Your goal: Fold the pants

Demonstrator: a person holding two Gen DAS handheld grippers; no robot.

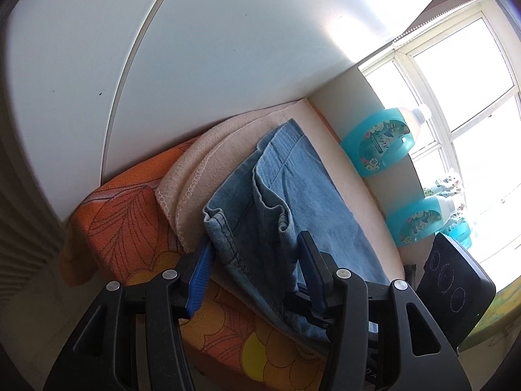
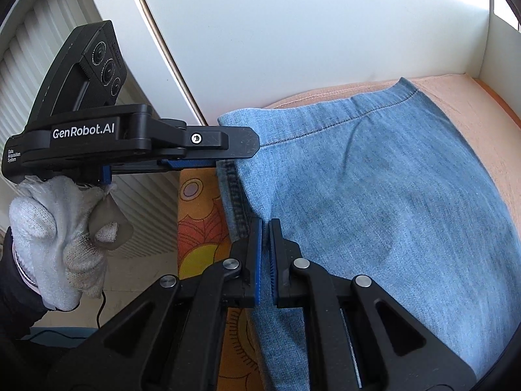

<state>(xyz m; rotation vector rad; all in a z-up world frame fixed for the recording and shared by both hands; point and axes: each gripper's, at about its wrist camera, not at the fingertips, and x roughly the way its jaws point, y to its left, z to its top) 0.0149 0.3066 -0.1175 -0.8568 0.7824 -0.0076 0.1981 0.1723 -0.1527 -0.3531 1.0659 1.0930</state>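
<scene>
The left gripper (image 1: 254, 251) stood with its jaws apart, held by a gloved hand (image 2: 58, 238) (white knit); the right gripper (image 2: 265, 228) pointed steeply down, jaws pinched together.

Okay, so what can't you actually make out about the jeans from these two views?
- Left wrist view: the jeans' near end, hidden behind the left gripper.
- Right wrist view: the jeans' lower part, cut off by the picture's edge.
- Both views: whether cloth is doubled underneath, covered by the top layer.

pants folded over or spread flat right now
Folded, at least once. In the left wrist view the pants lie in stacked denim layers with a hem doubled over, on the pink towel. How many folds, cannot tell.
</scene>
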